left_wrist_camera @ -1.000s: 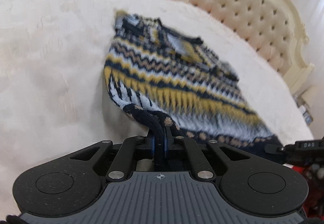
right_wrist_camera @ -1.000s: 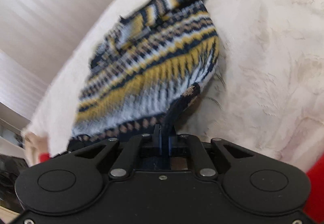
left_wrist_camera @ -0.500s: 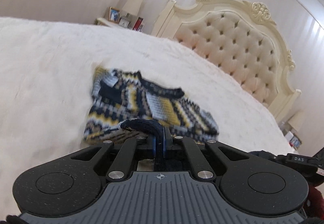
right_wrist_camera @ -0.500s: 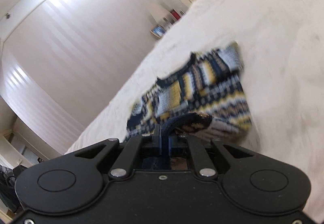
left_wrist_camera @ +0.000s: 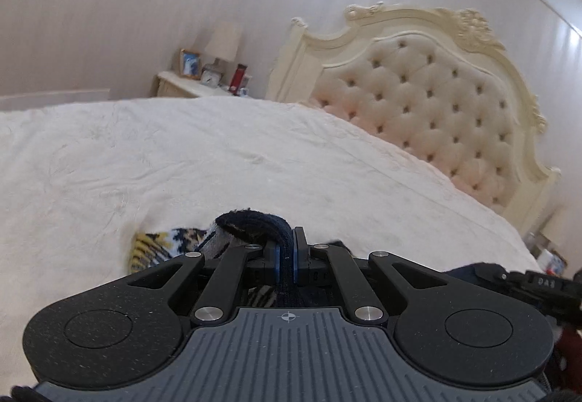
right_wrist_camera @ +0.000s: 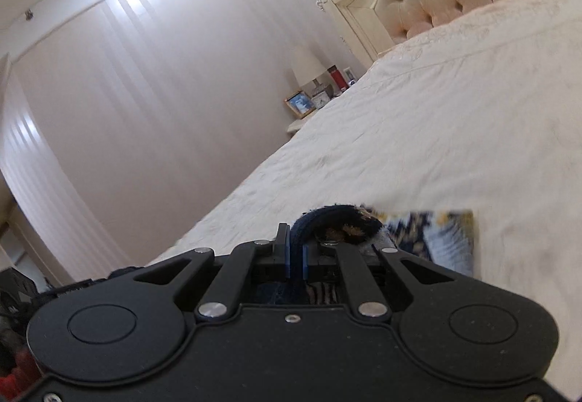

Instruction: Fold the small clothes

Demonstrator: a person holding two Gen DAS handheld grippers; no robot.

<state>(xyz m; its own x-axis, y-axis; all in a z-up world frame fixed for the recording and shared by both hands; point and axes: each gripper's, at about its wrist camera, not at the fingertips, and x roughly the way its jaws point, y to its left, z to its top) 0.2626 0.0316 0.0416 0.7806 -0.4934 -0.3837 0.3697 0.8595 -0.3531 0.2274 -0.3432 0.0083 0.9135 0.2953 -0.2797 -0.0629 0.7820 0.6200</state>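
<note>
1. The knit sweater (left_wrist_camera: 171, 243) hangs bunched under my fingers, low over the bed (left_wrist_camera: 254, 165).
2. My left fingers (left_wrist_camera: 286, 258) are clamped on its navy hem.
3. My right fingers (right_wrist_camera: 296, 258) pinch that hem too.
4. Beyond my fingers stands the tufted headboard (left_wrist_camera: 436, 103).

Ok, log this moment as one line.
left tongs: shut on navy-yellow patterned knit sweater hem | right tongs: shut on same sweater | surface: cream quilted bedspread
</note>
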